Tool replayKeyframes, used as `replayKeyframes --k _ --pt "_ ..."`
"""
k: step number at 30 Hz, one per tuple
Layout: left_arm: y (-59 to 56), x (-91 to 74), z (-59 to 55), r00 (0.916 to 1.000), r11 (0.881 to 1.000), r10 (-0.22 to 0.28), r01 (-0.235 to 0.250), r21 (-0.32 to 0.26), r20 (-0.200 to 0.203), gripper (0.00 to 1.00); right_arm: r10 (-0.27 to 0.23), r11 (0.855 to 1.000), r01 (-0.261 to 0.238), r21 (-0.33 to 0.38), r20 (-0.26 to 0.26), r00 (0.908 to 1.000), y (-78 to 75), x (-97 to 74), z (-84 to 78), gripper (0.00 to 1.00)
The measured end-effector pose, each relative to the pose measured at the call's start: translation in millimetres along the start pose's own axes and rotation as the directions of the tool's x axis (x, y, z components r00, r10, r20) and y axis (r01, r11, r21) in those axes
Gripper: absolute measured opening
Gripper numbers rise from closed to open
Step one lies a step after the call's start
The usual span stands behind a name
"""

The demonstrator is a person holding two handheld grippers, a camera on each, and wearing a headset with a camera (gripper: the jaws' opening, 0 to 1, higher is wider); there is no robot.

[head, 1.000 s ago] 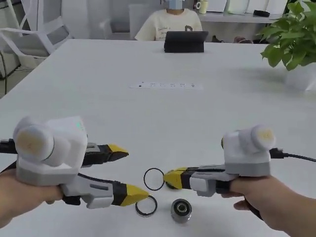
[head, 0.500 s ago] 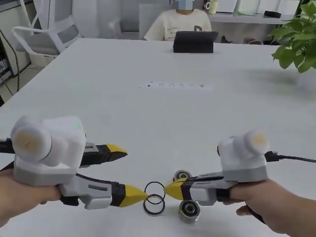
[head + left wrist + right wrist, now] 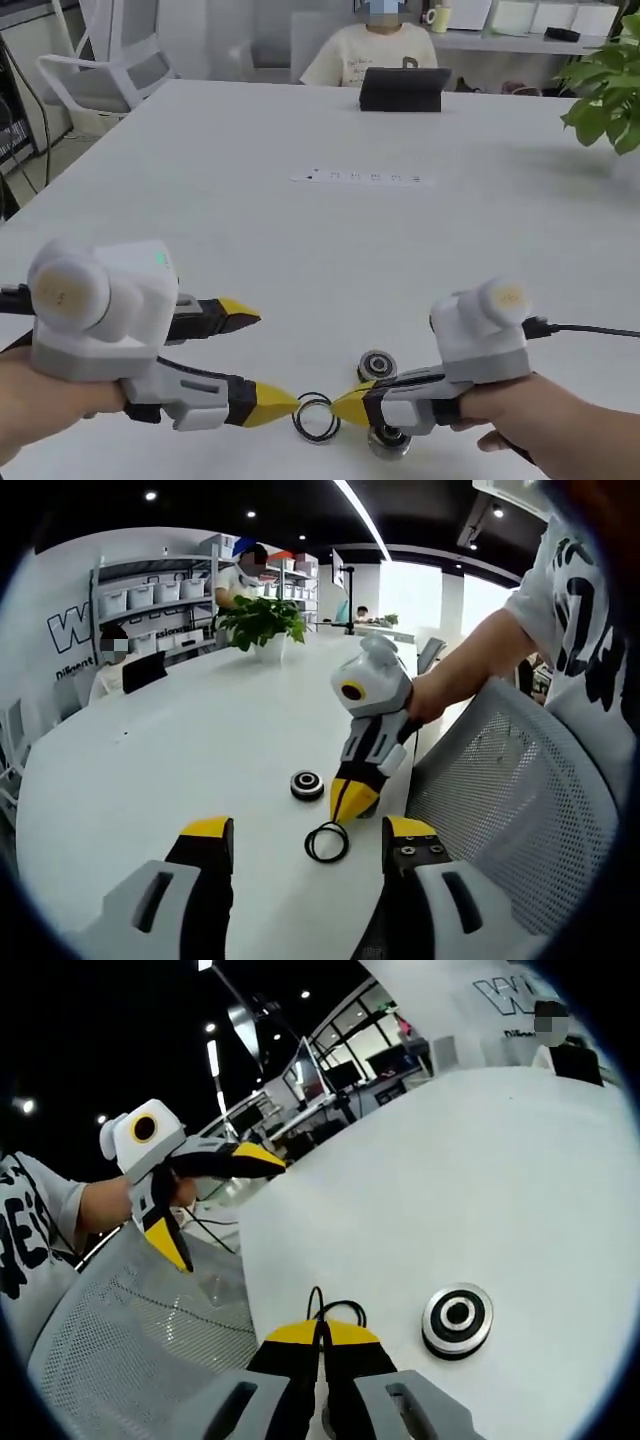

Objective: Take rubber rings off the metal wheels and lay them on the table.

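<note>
Two thin black rubber rings (image 3: 315, 416) lie overlapped on the white table (image 3: 330, 250), also seen in the left gripper view as rings (image 3: 327, 842). My right gripper (image 3: 342, 405) is shut, its yellow tip touching the rings; in its own view (image 3: 320, 1332) a black ring strand (image 3: 336, 1309) comes out from between the jaws. One metal wheel (image 3: 377, 364) stands just behind it, wheel (image 3: 457, 1319) to its right. Another wheel (image 3: 388, 438) sits under the right gripper. My left gripper (image 3: 258, 360) is open, left of the rings, with nothing between its jaws (image 3: 307, 830).
A person sits at the table's far end behind a dark laptop (image 3: 402, 90). A power strip (image 3: 362, 178) lies mid-table. A potted plant (image 3: 605, 85) stands at the far right. A mesh chair (image 3: 500, 790) is close to the table's near edge.
The right gripper has carried its ring down and left until it overlaps the ring lying on the table. The left gripper has barely moved. The head camera has shifted.
</note>
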State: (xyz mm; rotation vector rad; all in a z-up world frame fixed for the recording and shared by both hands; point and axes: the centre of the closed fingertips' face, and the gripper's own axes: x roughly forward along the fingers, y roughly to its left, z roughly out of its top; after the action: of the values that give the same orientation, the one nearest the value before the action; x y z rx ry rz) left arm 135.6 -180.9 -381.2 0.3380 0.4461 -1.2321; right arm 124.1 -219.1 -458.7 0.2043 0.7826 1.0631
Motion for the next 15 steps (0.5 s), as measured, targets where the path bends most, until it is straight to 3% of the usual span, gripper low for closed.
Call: replayKeyframes --k 15 --pt "1.8 2.2 -3.9 0.9999 1.0 -0.006 0.006 -0.005 -0.01 0.57 -0.028 1.0 0.028 0.002 -0.014 0.9995 -8.1 1.7 -4.4 0.0"
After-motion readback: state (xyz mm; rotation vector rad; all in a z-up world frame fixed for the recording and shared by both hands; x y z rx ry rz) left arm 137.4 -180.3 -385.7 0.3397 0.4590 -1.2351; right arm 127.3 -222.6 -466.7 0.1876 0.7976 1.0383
